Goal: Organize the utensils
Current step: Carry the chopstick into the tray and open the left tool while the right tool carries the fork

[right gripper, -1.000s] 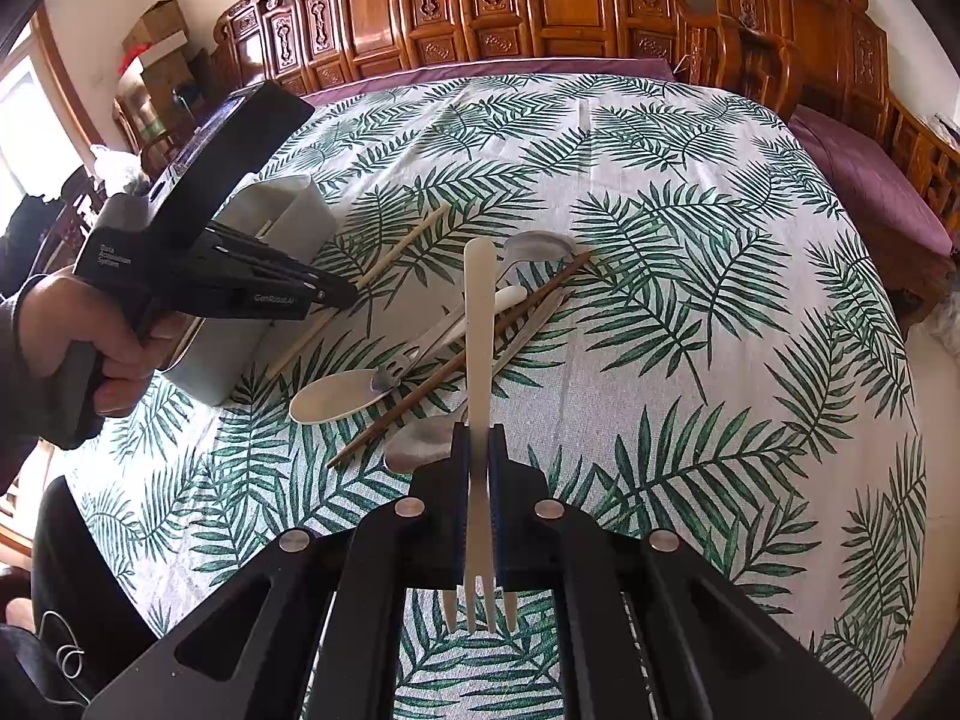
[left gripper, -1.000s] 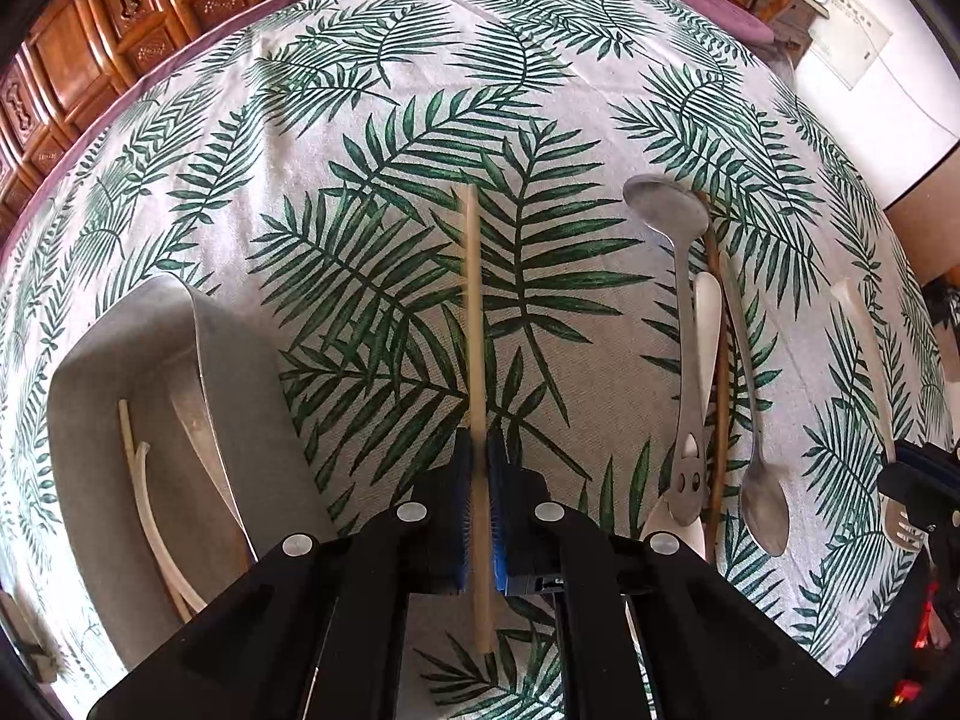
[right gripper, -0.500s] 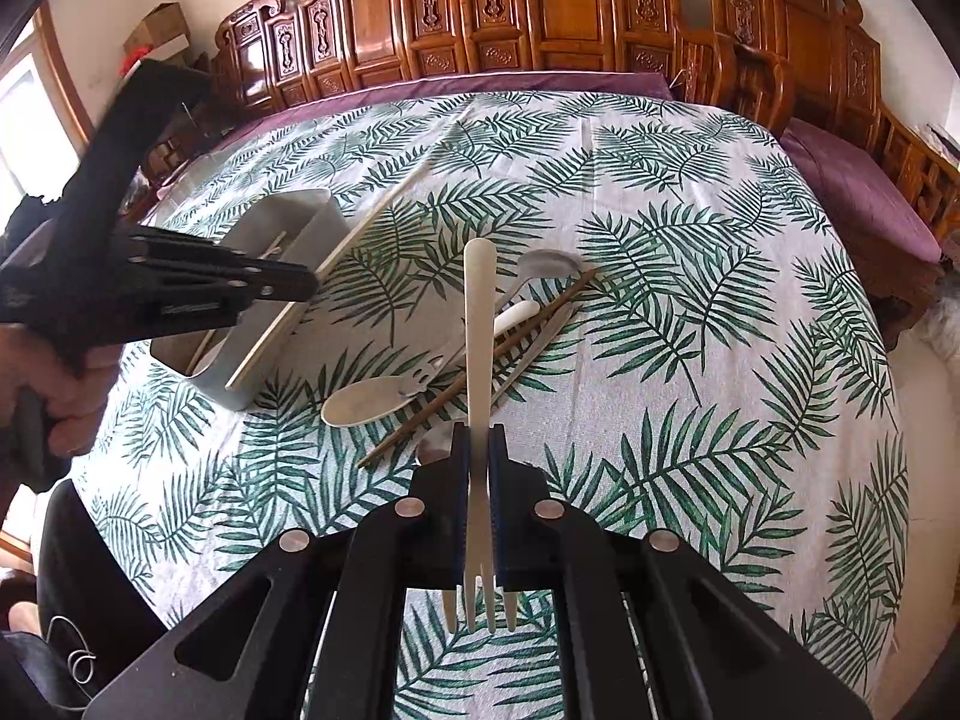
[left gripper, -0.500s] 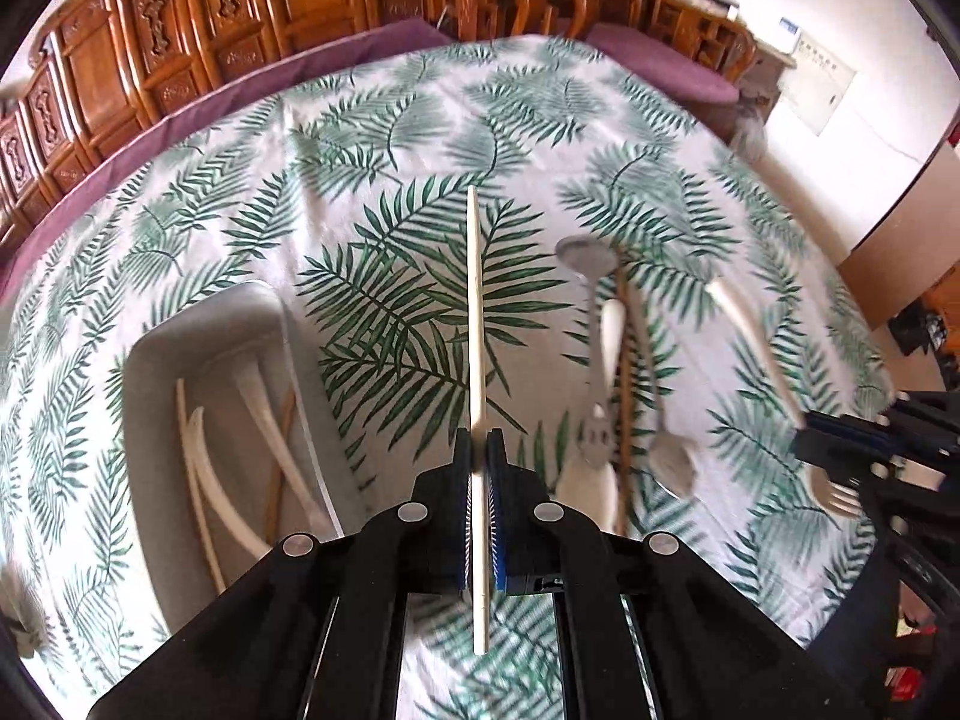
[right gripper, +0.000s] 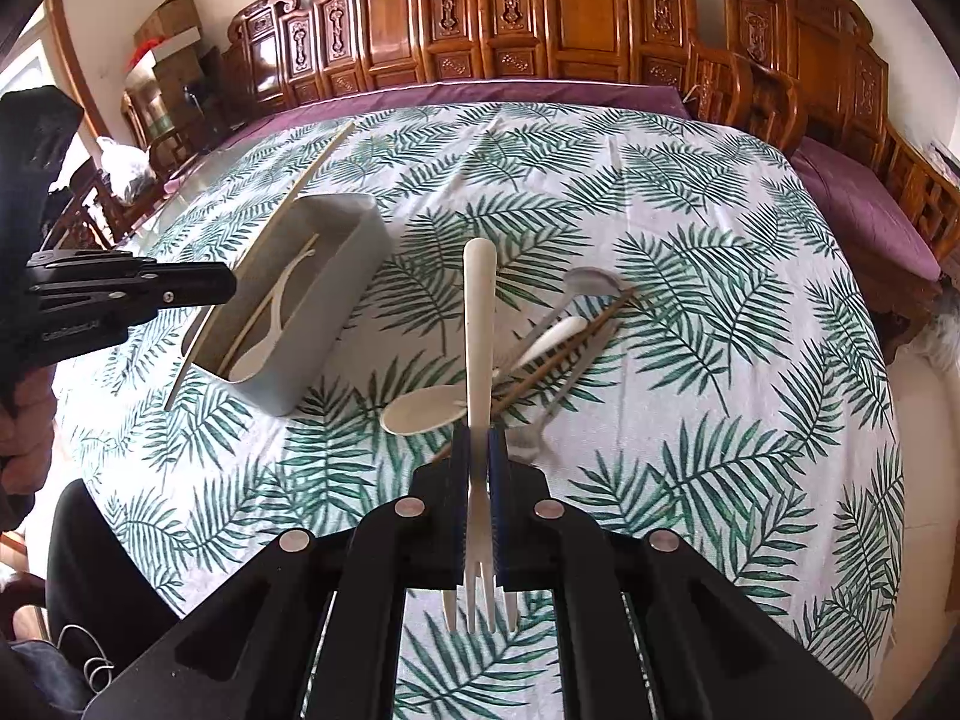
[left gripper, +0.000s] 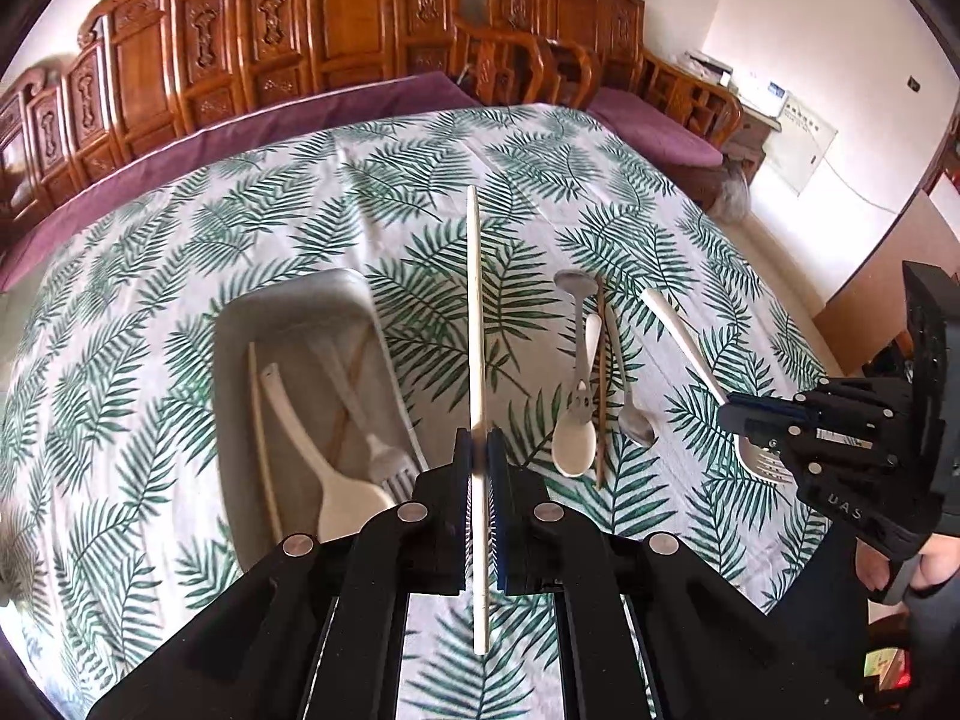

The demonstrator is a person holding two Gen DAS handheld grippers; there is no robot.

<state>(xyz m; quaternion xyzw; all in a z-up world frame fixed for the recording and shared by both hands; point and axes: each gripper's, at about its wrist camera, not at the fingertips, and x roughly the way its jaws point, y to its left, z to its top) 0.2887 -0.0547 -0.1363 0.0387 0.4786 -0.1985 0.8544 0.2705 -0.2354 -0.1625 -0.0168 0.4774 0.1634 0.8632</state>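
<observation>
My left gripper (left gripper: 479, 450) is shut on a pale wooden chopstick (left gripper: 475, 312) and holds it above the table, just right of the grey utensil tray (left gripper: 294, 306). The tray holds a white spoon (left gripper: 324, 450), a fork and chopsticks. My right gripper (right gripper: 479, 450) is shut on a white-handled fork (right gripper: 479, 324), tines toward the camera, lifted above the cloth. It also shows in the left wrist view (left gripper: 741, 420) at the right. A pile of loose utensils (right gripper: 540, 348) lies on the cloth: a white spoon, metal spoons, a brown chopstick.
The round table has a palm-leaf cloth (right gripper: 690, 240) over a purple undercloth. Carved wooden chairs (right gripper: 540, 18) ring the far side. The grey tray (right gripper: 312, 312) stands left of the utensil pile in the right wrist view.
My left gripper has lifted the chopstick off the cloth and risen, so the tray is seen from higher up. My right gripper has risen a little with the fork.
</observation>
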